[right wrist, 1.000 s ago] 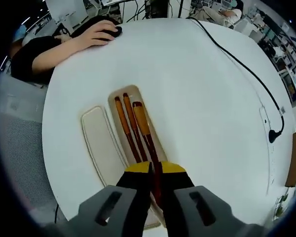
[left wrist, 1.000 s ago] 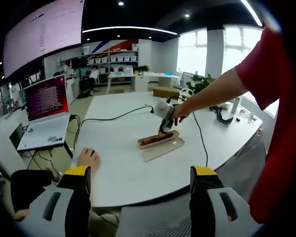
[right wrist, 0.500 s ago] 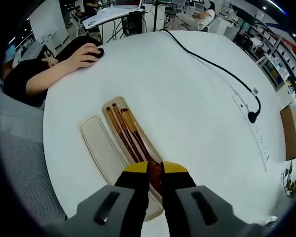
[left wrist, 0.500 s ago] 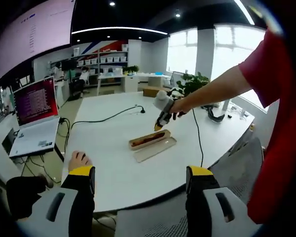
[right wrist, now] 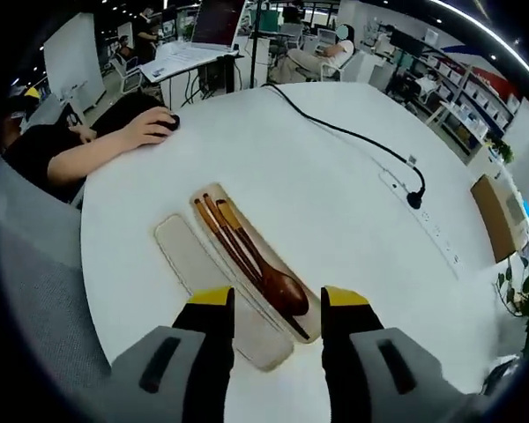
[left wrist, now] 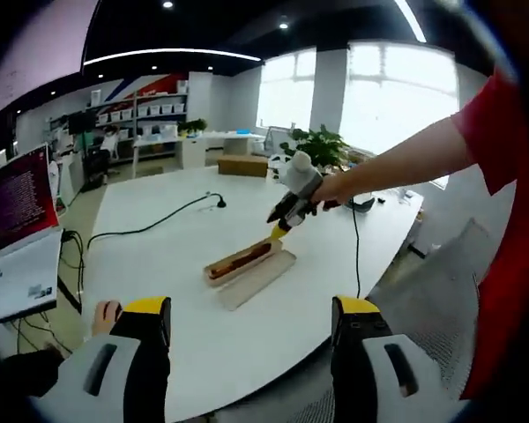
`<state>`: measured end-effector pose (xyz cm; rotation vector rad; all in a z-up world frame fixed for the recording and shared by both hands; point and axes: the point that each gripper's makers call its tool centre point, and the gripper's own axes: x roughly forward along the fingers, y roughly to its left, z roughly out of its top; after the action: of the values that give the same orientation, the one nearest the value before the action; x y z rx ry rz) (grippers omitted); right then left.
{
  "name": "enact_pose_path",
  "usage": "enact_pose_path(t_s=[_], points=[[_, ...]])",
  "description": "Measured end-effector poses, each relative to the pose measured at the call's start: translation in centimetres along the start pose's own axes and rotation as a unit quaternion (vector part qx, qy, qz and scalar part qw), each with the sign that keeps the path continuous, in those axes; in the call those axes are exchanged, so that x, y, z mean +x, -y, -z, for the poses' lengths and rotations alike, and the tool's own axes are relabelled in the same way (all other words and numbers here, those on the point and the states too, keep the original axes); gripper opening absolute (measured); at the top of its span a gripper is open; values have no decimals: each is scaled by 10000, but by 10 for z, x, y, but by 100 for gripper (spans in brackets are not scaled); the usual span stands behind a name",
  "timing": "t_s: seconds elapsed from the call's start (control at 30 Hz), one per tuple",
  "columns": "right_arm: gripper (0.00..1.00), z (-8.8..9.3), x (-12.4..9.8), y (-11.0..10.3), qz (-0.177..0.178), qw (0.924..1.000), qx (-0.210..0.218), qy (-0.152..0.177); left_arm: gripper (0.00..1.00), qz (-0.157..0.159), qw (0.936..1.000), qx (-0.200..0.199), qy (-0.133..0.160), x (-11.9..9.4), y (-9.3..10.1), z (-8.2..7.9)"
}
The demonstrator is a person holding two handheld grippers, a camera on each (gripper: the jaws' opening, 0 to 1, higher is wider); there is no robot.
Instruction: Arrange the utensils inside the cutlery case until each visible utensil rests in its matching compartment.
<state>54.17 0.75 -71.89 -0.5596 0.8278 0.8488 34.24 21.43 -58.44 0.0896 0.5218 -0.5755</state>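
In the left gripper view, the left gripper (left wrist: 249, 319) is seen low in the frame with its yellow-tipped jaws spread wide apart and nothing between them. Beyond it, on the white table (left wrist: 167, 238), the cutlery case (left wrist: 239, 262) is set with its lid (left wrist: 257, 278) lying just beside it. The right gripper (left wrist: 276, 233) is held above the case's far end by a hand (left wrist: 328, 187) — whether its jaws are parted cannot be told from here.

In the right gripper view, the right gripper (right wrist: 268, 298) is shown with jaws parted, empty, above the near end of the case (right wrist: 293, 326). A wooden spoon (right wrist: 266, 273) and two chopsticks (right wrist: 223, 240) are laid lengthwise inside, side by side — the lid (right wrist: 207, 284) rests alongside
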Motion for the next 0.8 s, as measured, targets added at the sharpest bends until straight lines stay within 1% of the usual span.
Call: enact_pose_path(t_s=[0.07, 0.13, 0.2, 0.27, 0.3, 0.37, 0.4, 0.47, 0.5, 0.53, 0.57, 0.6, 0.63, 0.67, 0.7, 0.73, 0.77, 0.8], points=[[44, 7, -4, -4, 60, 9999, 150, -4, 76, 96, 9999, 95, 20, 12, -4, -1], [44, 16, -7, -8, 111, 9997, 211, -74, 76, 182, 9998, 65, -27, 23, -8, -1], [44, 22, -12, -12, 164, 9995, 236, -132, 76, 370, 9993, 64, -31, 29, -6, -3], [45, 27, -16, -13, 210, 9992, 321, -139, 76, 465, 9988, 143, 61, 32, -6, -5], [45, 28, -17, -16, 220, 9991, 338, -130, 76, 521, 9985, 142, 63, 34, -6, -5], [48, 30, -21, -23, 228, 9991, 354, -70, 76, 631, 9979, 139, 8, 42, -10, 0], [50, 30, -22, -24, 263, 9989, 379, -22, 76, 660, 9976, 209, -14, 50, -15, 4], [53, 33, -25, -26, 333, 9986, 420, 1, 76, 638, 9977, 207, -119, 63, -25, 14], [54, 34, -27, -26, 362, 9984, 431, 22, 76, 644, 9976, 207, -145, 66, -26, 16], [54, 35, -27, -27, 362, 9983, 446, 46, 75, 673, 9971, 225, -285, 72, -29, 23], [55, 36, -29, -30, 346, 9984, 449, 75, 75, 688, 9968, 294, -285, 76, -30, 25], [55, 37, -29, -31, 338, 9985, 422, 79, 76, 636, 9967, 465, -168, 81, -34, 24], [56, 39, -30, -31, 347, 9987, 352, 84, 79, 501, 9969, 599, -124, 86, -39, 24], [57, 41, -29, -29, 352, 9989, 303, 91, 82, 545, 9964, 634, -154, 89, -38, 25], [57, 42, -30, -28, 357, 9989, 289, 97, 83, 614, 9959, 648, -131, 95, -36, 27], [57, 46, -29, -25, 410, 9988, 254, 83, 82, 636, 9961, 591, -168, 99, -36, 29], [55, 49, -29, -21, 496, 9986, 168, 52, 81, 689, 9961, 450, -308, 105, -34, 35], [55, 54, -28, -17, 528, 9985, 119, 14, 81, 695, 9961, 424, -336, 109, -34, 37]])
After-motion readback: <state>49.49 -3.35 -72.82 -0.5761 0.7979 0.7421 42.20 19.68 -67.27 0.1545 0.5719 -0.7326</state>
